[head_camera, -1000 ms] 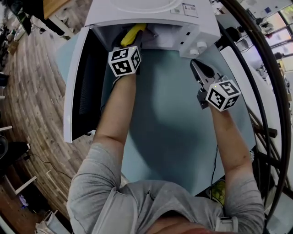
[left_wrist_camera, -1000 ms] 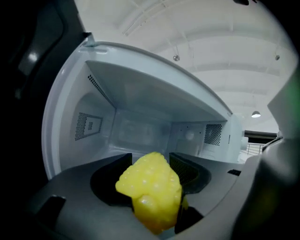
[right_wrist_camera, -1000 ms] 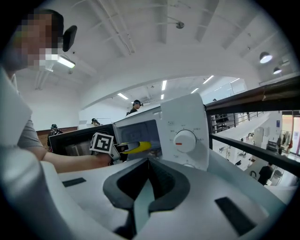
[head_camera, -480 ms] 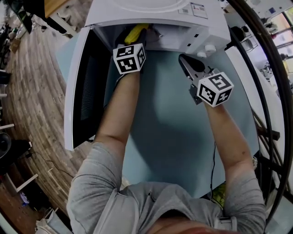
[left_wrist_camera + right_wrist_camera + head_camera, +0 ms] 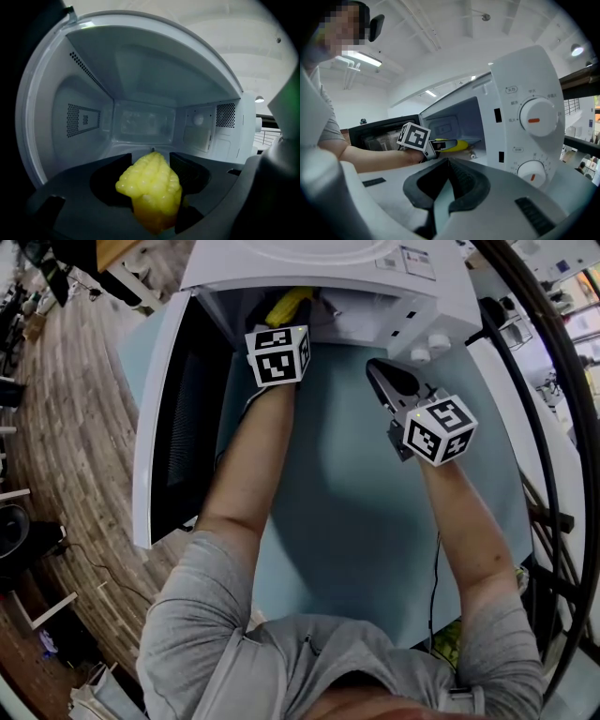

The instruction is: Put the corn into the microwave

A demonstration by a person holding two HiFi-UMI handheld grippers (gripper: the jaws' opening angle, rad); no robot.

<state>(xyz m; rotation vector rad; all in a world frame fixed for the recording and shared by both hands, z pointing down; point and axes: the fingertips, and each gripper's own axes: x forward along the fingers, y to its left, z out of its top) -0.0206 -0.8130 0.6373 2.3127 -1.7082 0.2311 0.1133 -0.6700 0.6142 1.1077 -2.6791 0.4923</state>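
Note:
The yellow corn [image 5: 150, 187] is clamped between the jaws of my left gripper [image 5: 150, 160], which is shut on it. The gripper points into the open white microwave [image 5: 143, 122], whose cavity fills the left gripper view. In the head view the corn [image 5: 287, 306] pokes under the microwave's [image 5: 309, 259] top edge, ahead of the left gripper [image 5: 284, 317]. From the right gripper view the corn [image 5: 458, 145] hangs just inside the cavity mouth. My right gripper [image 5: 382, 377] hovers over the table in front of the control panel. Its jaws [image 5: 446, 159] are shut on nothing.
The microwave door [image 5: 164, 418] stands swung open at the left, alongside my left forearm. Two knobs [image 5: 536, 119] sit on the control panel close to the right gripper. The teal table [image 5: 356, 521] stretches toward me. Black cables [image 5: 548, 474] run along its right edge.
The right gripper has moved left, closer to the microwave's front. The left gripper with the corn has edged a little further into the opening and lower.

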